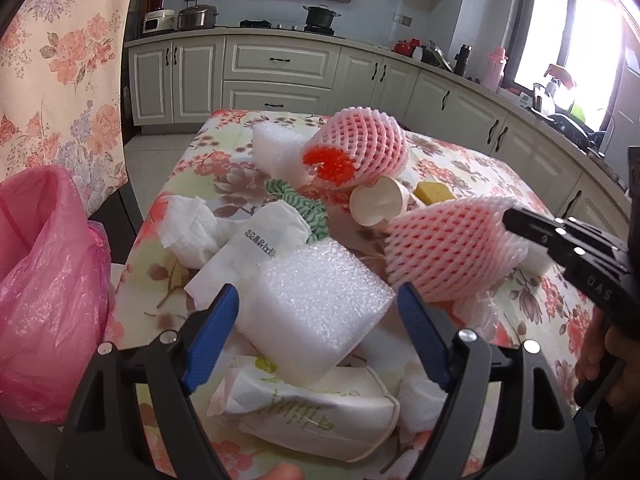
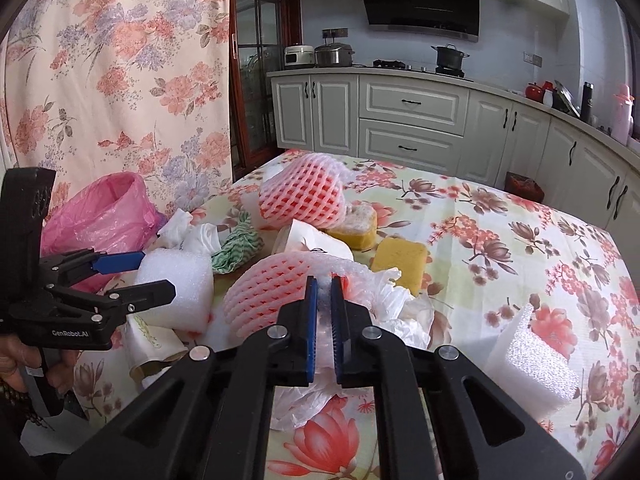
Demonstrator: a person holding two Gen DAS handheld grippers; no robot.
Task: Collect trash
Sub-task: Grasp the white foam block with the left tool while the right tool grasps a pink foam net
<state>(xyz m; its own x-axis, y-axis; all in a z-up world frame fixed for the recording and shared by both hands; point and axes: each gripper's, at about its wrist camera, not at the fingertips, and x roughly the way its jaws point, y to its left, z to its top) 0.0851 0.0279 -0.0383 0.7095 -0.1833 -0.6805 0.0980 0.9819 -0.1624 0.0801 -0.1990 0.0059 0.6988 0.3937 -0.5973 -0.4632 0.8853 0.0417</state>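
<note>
My left gripper (image 1: 318, 300) is open with its blue pads on either side of a white foam block (image 1: 316, 304) on the flowered table (image 1: 520, 184); it also shows in the right wrist view (image 2: 154, 274). My right gripper (image 2: 324, 280) is shut on a pink foam fruit net (image 2: 276, 284), seen in the left wrist view too (image 1: 452, 252). A pink trash bag (image 1: 48, 280) hangs open off the table's left edge. Around lie a second pink net (image 1: 360, 144), a crushed paper cup (image 1: 378, 202), tissues (image 1: 192, 228) and a tissue pack (image 1: 312, 408).
Yellow sponges (image 2: 402, 260) and another white foam block (image 2: 532, 364) lie on the right of the table. A green striped cloth (image 2: 236, 244) lies mid-pile. A floral curtain (image 2: 120, 80) hangs on the left. Kitchen cabinets (image 2: 412, 120) stand behind.
</note>
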